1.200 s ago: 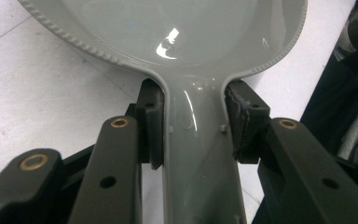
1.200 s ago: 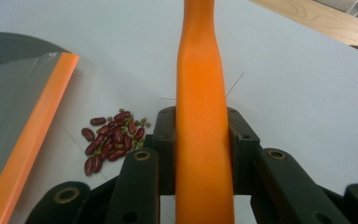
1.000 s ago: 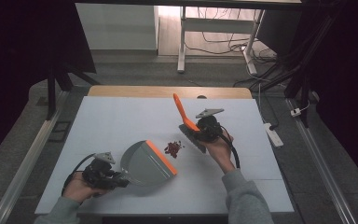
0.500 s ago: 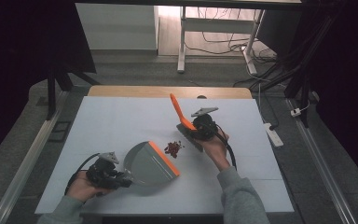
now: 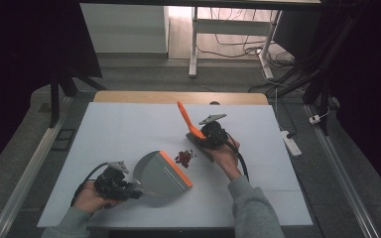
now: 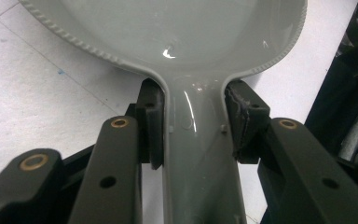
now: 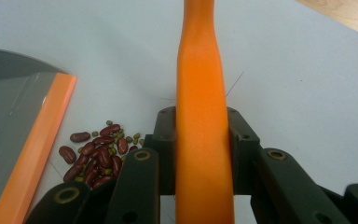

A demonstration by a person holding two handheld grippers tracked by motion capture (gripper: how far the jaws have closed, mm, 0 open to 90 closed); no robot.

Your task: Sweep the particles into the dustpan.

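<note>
A grey dustpan (image 5: pixel 158 174) with an orange front lip (image 7: pixel 32 149) lies flat on the white table. My left gripper (image 5: pixel 129 191) is shut on the dustpan's grey handle (image 6: pixel 198 154). A small pile of red beans (image 5: pixel 184 156) with a few green ones (image 7: pixel 95 156) lies just past the orange lip. On the far side of the pile, my right gripper (image 5: pixel 204 138) is shut on the orange handle (image 7: pixel 201 126) of a brush (image 5: pixel 187 119), which sticks up and away from me. The brush head under the gripper is mostly hidden.
The white table top (image 5: pixel 129 129) has a wooden strip (image 5: pixel 178 96) along its far edge. A power strip (image 5: pixel 290 143) lies on the floor to the right. Desk legs and cables (image 5: pixel 228 44) stand beyond the table.
The right gripper and the brush have shifted left toward the bean pile. The left gripper and dustpan have moved slightly right, closing the gap to the beans.
</note>
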